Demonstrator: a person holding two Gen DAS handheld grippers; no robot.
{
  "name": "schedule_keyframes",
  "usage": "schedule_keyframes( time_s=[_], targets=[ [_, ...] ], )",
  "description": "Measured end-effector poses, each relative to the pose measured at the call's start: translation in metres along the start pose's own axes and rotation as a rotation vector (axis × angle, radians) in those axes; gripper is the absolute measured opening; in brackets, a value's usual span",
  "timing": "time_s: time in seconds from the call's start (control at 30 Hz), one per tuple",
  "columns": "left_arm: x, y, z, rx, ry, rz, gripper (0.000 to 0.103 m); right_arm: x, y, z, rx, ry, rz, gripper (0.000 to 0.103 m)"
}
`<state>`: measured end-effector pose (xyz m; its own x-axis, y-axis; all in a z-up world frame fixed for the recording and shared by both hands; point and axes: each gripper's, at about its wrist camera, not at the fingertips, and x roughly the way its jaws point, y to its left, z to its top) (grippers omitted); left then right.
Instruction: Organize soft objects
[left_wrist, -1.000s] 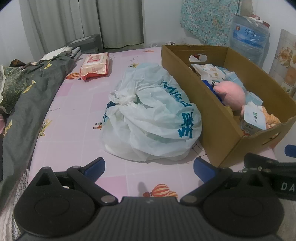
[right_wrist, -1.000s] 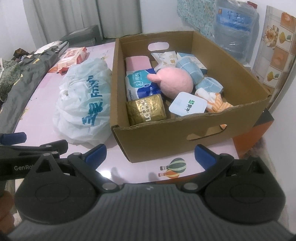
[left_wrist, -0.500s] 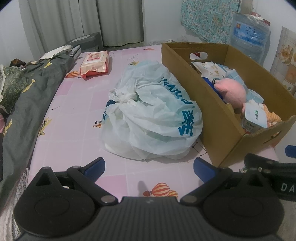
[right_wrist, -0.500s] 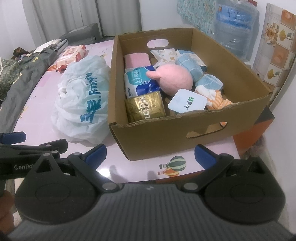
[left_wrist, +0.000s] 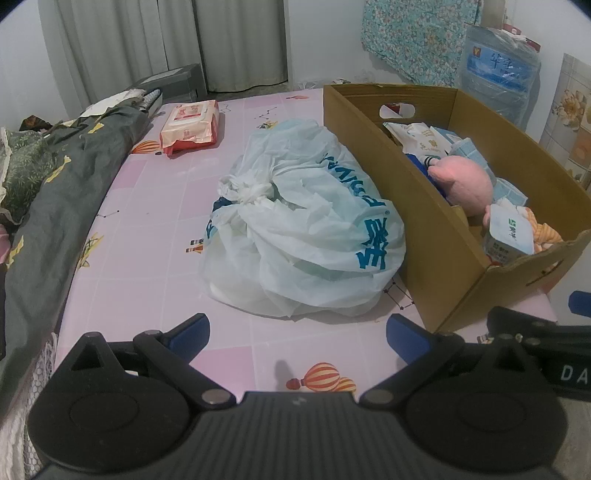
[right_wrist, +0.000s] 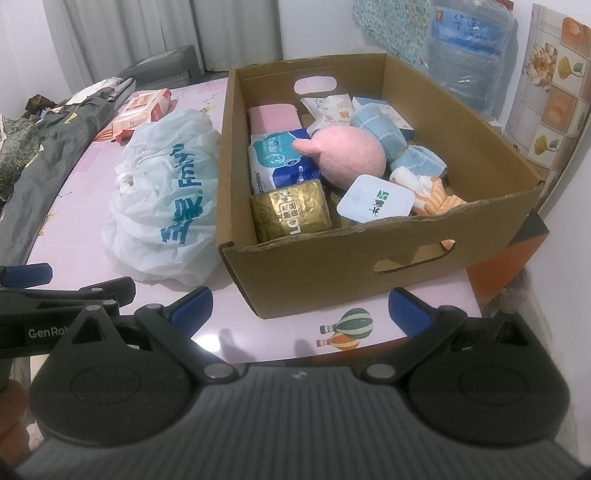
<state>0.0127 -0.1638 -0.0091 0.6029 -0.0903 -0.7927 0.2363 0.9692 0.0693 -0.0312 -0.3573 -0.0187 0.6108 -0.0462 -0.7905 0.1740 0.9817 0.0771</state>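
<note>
From the left wrist camera, the left tongs (left_wrist: 297, 330) stand spread wide and grasp nothing, hovering over the near part of a pink patterned bench (left_wrist: 155, 236). Ahead of them lies a knotted white plastic bag (left_wrist: 299, 236) with blue lettering, its right side pressed against the long wall of a cardboard box (left_wrist: 424, 206). Inside the box a pink plush toy (left_wrist: 467, 182) sits among packets, with a small white tissue pack (left_wrist: 509, 238) nearer the front corner. A red-and-white wipes pack (left_wrist: 190, 127) lies far back on the bench, well apart from the bag, and a dark grey blanket (left_wrist: 55, 199) runs along the left edge. From the right wrist camera, the right tongs (right_wrist: 301, 308) are likewise released and empty, poised just before the front wall of the box (right_wrist: 369, 254). The plush toy (right_wrist: 343, 158) lies mid-box, touching a blue-and-white packet (right_wrist: 275, 166); a gold foil pack (right_wrist: 291, 216) stands in the near left corner, and blue checked cloth bundles (right_wrist: 384, 133) lie behind the toy. The bag (right_wrist: 166, 199) rests just left of the box.
</note>
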Motion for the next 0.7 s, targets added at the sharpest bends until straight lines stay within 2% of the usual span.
schedule_keyframes(
  time_s=[0.7],
  targets=[
    [0.0014, 0.0015, -0.0009, -0.003, 0.002, 0.000, 0.102, 0.0011, 0.0024, -0.0021, -0.007, 0.002, -0.001, 0.102]
  ],
)
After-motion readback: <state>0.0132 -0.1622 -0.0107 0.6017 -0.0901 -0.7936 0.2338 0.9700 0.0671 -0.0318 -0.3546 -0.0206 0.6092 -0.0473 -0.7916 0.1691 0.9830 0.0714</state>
